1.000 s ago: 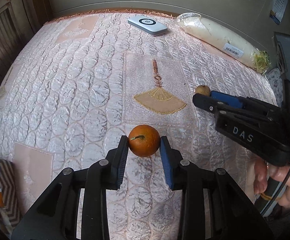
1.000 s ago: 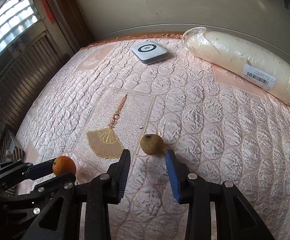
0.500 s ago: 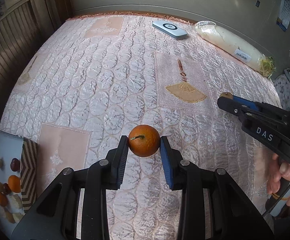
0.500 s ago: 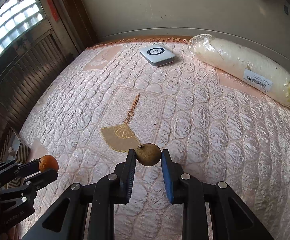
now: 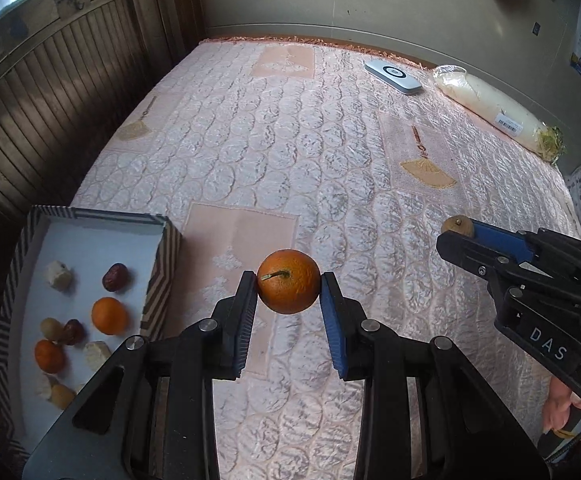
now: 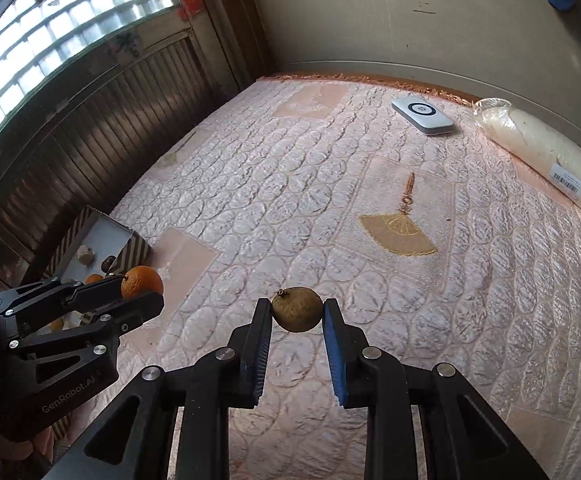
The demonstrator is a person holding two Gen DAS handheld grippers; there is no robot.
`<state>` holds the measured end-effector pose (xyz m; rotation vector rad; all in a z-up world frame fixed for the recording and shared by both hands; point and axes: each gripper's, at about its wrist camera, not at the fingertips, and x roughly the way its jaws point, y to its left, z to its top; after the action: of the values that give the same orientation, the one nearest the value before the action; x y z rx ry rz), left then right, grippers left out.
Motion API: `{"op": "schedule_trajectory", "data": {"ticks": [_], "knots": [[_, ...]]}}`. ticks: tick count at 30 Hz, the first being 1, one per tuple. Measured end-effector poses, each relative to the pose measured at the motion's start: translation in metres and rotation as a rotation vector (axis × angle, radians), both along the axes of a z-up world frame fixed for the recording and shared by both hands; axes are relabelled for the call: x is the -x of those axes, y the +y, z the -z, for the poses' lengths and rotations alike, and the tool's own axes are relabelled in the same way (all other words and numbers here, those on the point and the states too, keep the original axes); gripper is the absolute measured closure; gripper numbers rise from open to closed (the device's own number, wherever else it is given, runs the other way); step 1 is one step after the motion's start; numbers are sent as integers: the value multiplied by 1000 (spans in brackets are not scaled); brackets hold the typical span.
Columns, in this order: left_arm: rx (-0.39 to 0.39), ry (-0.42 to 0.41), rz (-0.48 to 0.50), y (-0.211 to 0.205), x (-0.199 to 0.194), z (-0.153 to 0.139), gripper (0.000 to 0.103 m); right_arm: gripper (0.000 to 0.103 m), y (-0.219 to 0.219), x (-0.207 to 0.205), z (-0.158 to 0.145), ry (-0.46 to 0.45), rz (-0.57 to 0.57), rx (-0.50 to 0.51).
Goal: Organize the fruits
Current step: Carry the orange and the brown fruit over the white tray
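Both grippers loaded, held above the quilted bedspread (image 5: pixel 330 152).

I am clamping the orange (image 5: pixel 289 287) in my left gripper (image 5: pixel 289 292), stem toward the camera, both pads pressing its sides, while my right gripper (image 6: pixel 297 312) is pinching the small brown fruit (image 6: pixel 297 309) at its fingertips. The striped box (image 5: pixel 162 264) is sitting at the near-left edge of the bedspread, just left of my left gripper, and is already holding oranges, dark red fruits and pale pieces. Between the grippers and the far edge the quilt is lying open. A white device (image 6: pixel 422 115) and a wrapped white radish (image 6: pixel 546 156) are lying along the far-right edge by the wall. Dark slatted panelling (image 6: pixel 90 148) is running along the left edge.
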<state>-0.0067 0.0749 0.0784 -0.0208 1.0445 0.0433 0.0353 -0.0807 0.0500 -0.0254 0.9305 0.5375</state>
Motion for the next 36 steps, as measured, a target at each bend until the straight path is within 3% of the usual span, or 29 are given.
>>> {"op": "schedule_trajectory", "data": {"ticks": [21, 36], "knots": [[-24, -2, -254, 129, 82, -6, 72, 78, 154, 48, -13, -33, -318, 28], [22, 68, -413, 189, 139, 18, 72, 78, 262, 59, 17, 2, -528, 56]]}}
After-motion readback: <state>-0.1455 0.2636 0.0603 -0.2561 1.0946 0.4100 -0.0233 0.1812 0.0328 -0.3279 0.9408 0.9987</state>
